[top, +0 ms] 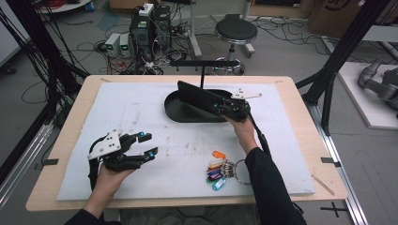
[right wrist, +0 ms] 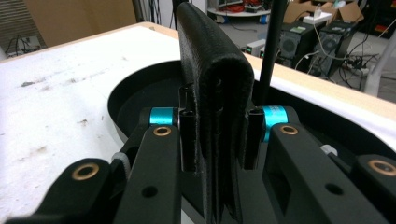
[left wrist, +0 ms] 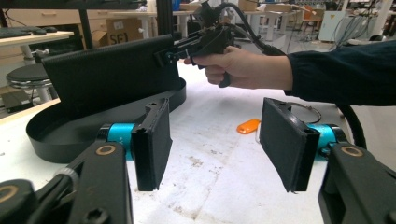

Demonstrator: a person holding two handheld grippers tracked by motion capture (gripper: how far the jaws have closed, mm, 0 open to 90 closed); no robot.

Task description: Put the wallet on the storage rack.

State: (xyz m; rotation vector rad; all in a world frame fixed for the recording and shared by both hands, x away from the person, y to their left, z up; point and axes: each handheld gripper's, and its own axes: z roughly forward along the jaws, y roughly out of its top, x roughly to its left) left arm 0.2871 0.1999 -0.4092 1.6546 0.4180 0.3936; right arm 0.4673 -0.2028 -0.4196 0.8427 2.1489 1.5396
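A flat black leather pouch (top: 199,97) stands on edge over a black oval tray (top: 176,115) at the back middle of the mat. My right gripper (top: 220,107) is shut on the pouch's near end. In the right gripper view both pads press the pouch (right wrist: 210,70) from either side, above the tray (right wrist: 140,93). At the front left my left gripper (top: 149,144) hovers open over the white mat with nothing between its fingers. The left gripper view shows my left gripper (left wrist: 215,144) pointing towards the pouch (left wrist: 107,74) and the right hand's gripper (left wrist: 163,56).
A bunch of keys with coloured tags (top: 220,169) lies on the white mat (top: 141,108) at the front, right of centre. A thin black T-shaped stand (top: 202,70) rises from the back of the tray. Beyond the table are a stool (top: 235,32) and computers with cables.
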